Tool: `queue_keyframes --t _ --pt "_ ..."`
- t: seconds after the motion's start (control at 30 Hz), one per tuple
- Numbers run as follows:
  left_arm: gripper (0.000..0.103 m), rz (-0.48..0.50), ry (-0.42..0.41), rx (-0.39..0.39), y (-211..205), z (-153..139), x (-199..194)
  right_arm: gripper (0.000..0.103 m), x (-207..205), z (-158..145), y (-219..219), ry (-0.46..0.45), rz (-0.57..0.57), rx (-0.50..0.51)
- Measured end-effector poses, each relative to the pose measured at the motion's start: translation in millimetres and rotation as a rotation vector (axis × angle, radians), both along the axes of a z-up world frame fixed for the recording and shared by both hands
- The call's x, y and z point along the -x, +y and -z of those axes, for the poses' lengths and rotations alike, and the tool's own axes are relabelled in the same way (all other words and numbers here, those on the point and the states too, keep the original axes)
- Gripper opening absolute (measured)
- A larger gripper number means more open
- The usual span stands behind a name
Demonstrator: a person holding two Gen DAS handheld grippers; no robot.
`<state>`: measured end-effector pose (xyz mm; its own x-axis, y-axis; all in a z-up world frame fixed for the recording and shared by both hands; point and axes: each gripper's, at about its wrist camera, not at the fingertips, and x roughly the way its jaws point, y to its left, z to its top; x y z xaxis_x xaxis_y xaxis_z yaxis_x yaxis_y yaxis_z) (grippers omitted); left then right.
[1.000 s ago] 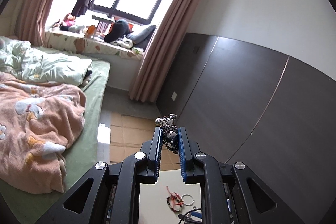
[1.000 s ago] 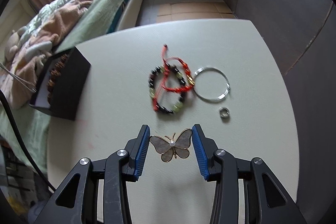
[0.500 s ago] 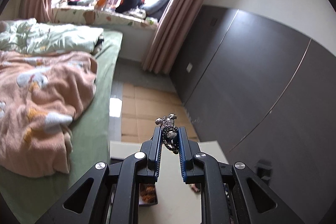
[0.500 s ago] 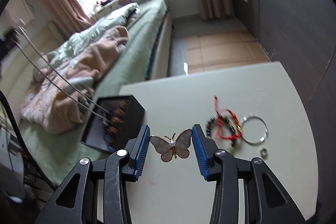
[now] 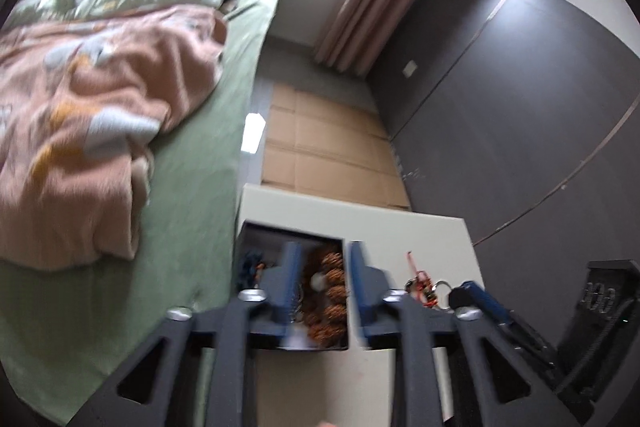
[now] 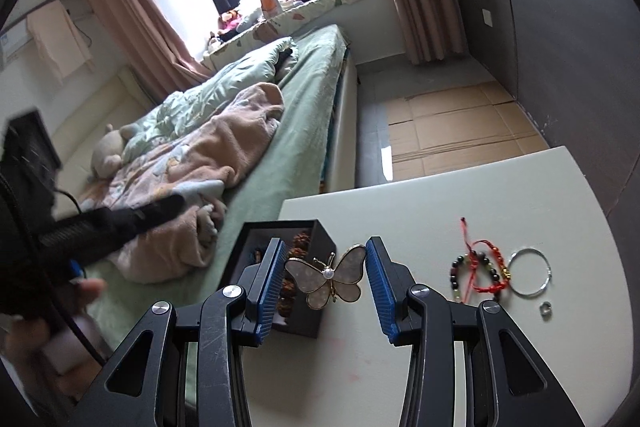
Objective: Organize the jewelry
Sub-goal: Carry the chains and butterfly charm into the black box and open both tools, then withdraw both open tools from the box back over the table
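My left gripper (image 5: 320,259) is open and empty, right above the black jewelry box (image 5: 256,235), which holds brown beads (image 5: 330,291) and other pieces. My right gripper (image 6: 326,269) is shut on a gold-rimmed butterfly brooch (image 6: 332,277) and holds it above the white table (image 6: 440,203), beside the black box (image 6: 316,227). On the table lie a dark bead bracelet with red cord (image 6: 478,269), a silver bangle (image 6: 530,273) and a small silver ring (image 6: 545,309). The right gripper also shows in the left wrist view (image 5: 472,291).
A bed with green sheet (image 5: 192,187) and pink blanket (image 5: 80,131) borders the table's left edge. Cardboard-covered floor (image 5: 328,151) lies beyond the table. A dark wall panel (image 5: 520,107) stands to the right.
My left gripper tilted down over the black box and opened; the silver chain piece it held is gone from its jaws. My right gripper kept the brooch and moved left toward the box.
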<state>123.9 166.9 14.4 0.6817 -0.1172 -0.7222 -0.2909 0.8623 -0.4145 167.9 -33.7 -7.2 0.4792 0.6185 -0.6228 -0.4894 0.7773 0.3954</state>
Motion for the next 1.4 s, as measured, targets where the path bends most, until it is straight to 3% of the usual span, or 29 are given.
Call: queue_keyframes --t 0.03,0.07,0.4,0.6,0.63,0.7,0.77,0.83,0.9,0.97,1.07,1.23,1.4 --pt "0.056 -0.011 -0.002 0.013 3.6 1.2 1.7 0.042 0.0 -1.1 2.2 0.0 -0.005 -0.009" --pt "0.064 -0.024 -0.01 0.018 7.3 0.8 4.2 0.042 -0.3 -2.2 5.0 0.003 -0.013 -0.021" --pt "0.068 -0.147 -0.022 0.038 42.8 -4.1 22.9 0.042 -2.9 6.1 45.3 0.048 -0.083 -0.076" --pt "0.074 -0.165 -0.04 0.022 51.2 -9.8 26.5 0.043 -4.4 25.0 67.5 0.083 -0.105 -0.092" --pt "0.074 -0.17 -0.044 0.02 52.0 -10.4 26.9 0.047 -5.8 29.8 72.0 0.095 -0.12 -0.092" --pt "0.074 -0.179 -0.067 0.021 52.4 -12.4 29.1 0.067 -8.2 38.6 76.7 0.124 -0.122 -0.067" --pt "0.074 -0.17 -0.086 0.032 52.6 -13.4 30.0 0.068 -10.4 44.3 74.9 0.144 -0.106 -0.053" --pt "0.076 -0.159 -0.097 0.042 48.4 -14.0 29.3 0.07 -13.5 44.3 66.8 0.167 -0.094 -0.053" --pt "0.088 -0.14 -0.091 0.042 41.4 -13.1 25.2 0.089 -14.6 38.5 53.0 0.157 -0.068 -0.064" --pt "0.094 -0.12 -0.102 0.045 32.5 -12.8 21.7 0.097 -14.0 31.8 39.7 0.134 -0.04 -0.073" --pt "0.103 -0.089 -0.114 0.013 16.4 -15.1 18.4 0.1 -14.0 22.6 15.4 0.122 -0.003 -0.075" --pt "0.103 -0.028 -0.108 -0.028 -11.5 -13.6 9.7 0.103 -18.4 17.1 -29.0 0.114 0.085 -0.021" --pt "0.103 0.018 -0.121 -0.041 -34.0 -13.2 3.9 0.103 -19.6 18.2 -71.9 0.106 0.161 -0.044"
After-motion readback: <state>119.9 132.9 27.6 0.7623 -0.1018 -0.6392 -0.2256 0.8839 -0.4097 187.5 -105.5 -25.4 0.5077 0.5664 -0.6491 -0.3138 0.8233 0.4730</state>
